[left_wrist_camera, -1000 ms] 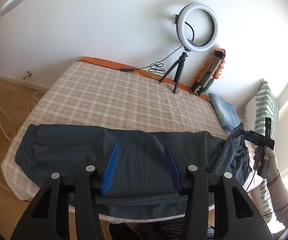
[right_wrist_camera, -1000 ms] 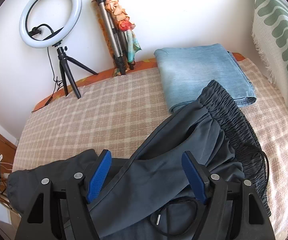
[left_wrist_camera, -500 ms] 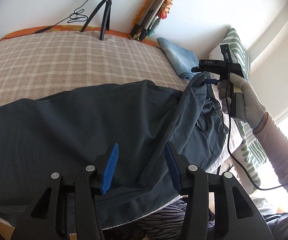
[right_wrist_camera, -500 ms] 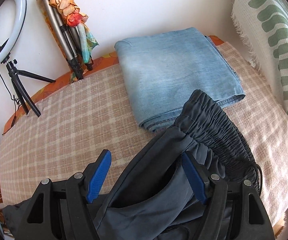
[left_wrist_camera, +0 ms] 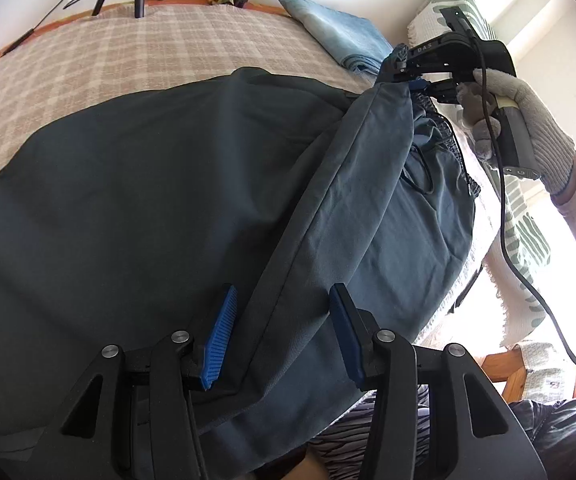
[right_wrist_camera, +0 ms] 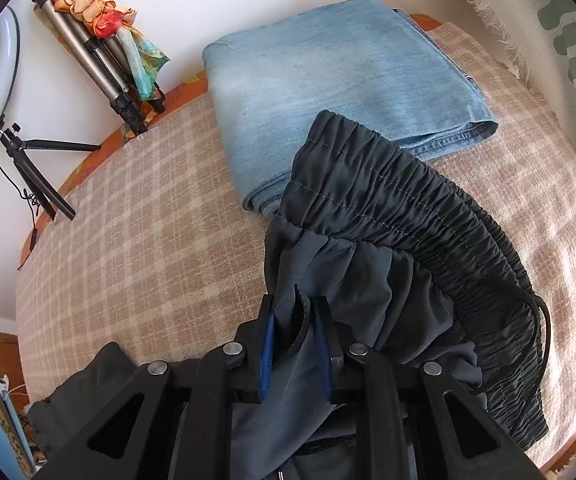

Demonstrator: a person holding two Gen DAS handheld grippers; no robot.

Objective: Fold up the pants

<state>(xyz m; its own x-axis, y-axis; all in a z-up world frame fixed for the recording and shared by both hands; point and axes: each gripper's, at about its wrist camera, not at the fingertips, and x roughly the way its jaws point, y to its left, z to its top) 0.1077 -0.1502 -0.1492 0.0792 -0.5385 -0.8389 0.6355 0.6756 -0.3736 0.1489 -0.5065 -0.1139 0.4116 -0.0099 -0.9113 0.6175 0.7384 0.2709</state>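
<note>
Dark grey pants (left_wrist_camera: 160,184) lie across a checked bedspread (left_wrist_camera: 100,52). My left gripper (left_wrist_camera: 282,320) is open, its blue pads on either side of a raised fold of the pant leg. My right gripper (right_wrist_camera: 293,316) is shut on the pants fabric just below the elastic waistband (right_wrist_camera: 403,208) and lifts it. In the left wrist view the right gripper (left_wrist_camera: 409,78) holds that fabric up at the far right, in a gloved hand (left_wrist_camera: 527,112).
Folded light blue jeans (right_wrist_camera: 339,76) lie at the back, the waistband overlapping their near edge. A ring light tripod (right_wrist_camera: 28,168) and a folded tripod with a scarf (right_wrist_camera: 104,52) stand at the wall. A green-patterned pillow (right_wrist_camera: 567,40) is at the right.
My right gripper has closed on the pants near the waistband and lifted the fabric. My left gripper has moved lower and closer over the pant leg, still open.
</note>
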